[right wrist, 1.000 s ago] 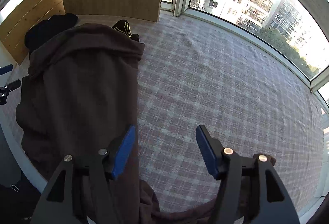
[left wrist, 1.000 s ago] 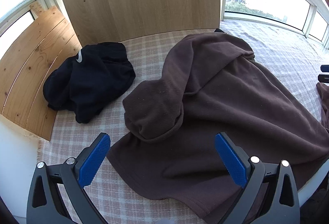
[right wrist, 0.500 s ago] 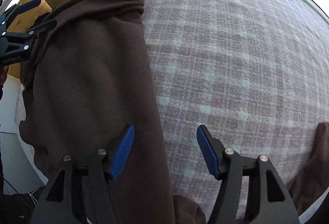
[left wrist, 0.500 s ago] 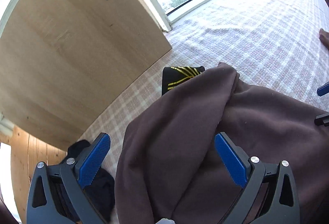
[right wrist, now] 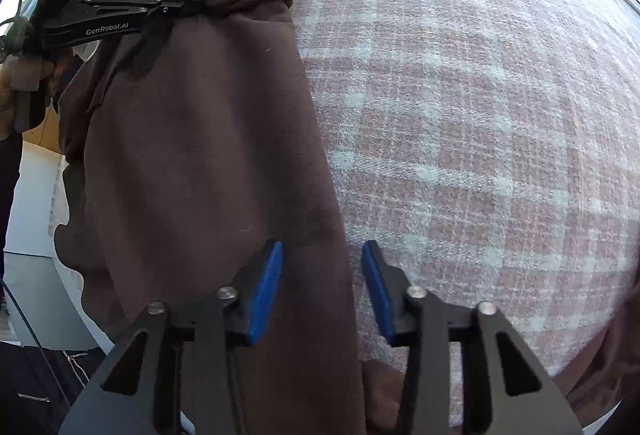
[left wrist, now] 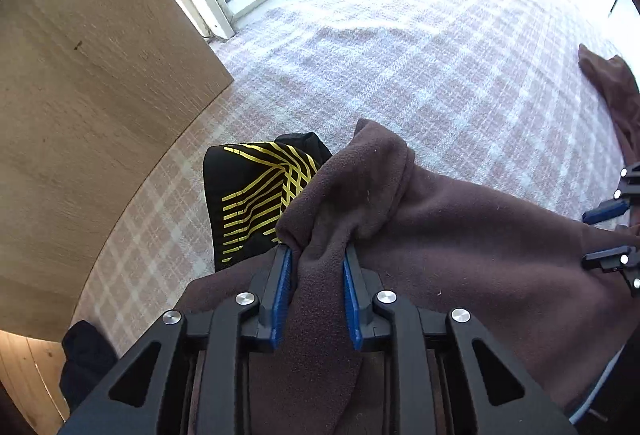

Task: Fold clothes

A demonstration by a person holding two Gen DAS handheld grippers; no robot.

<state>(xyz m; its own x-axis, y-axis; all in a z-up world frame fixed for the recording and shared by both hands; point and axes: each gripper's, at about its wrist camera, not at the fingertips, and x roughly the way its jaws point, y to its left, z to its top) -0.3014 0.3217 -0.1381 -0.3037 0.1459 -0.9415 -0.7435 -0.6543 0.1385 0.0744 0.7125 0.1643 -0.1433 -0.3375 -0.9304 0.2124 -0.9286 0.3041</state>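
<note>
Brown fleece garment [right wrist: 208, 155] on the checked cover [right wrist: 480, 115]: its bunched far end, at upper left, is pinched by the left gripper [left wrist: 316, 251], whose fingers have just been closing on it, while the near edge is straddled, not yet pressed, by the right gripper [right wrist: 324, 245], presumably for an even lift.

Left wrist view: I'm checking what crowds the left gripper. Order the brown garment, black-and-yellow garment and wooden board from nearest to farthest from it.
1. Brown garment: pinched in the left gripper.
2. Black-and-yellow garment: just beyond, left.
3. Wooden board: farthest, upper left.
</note>
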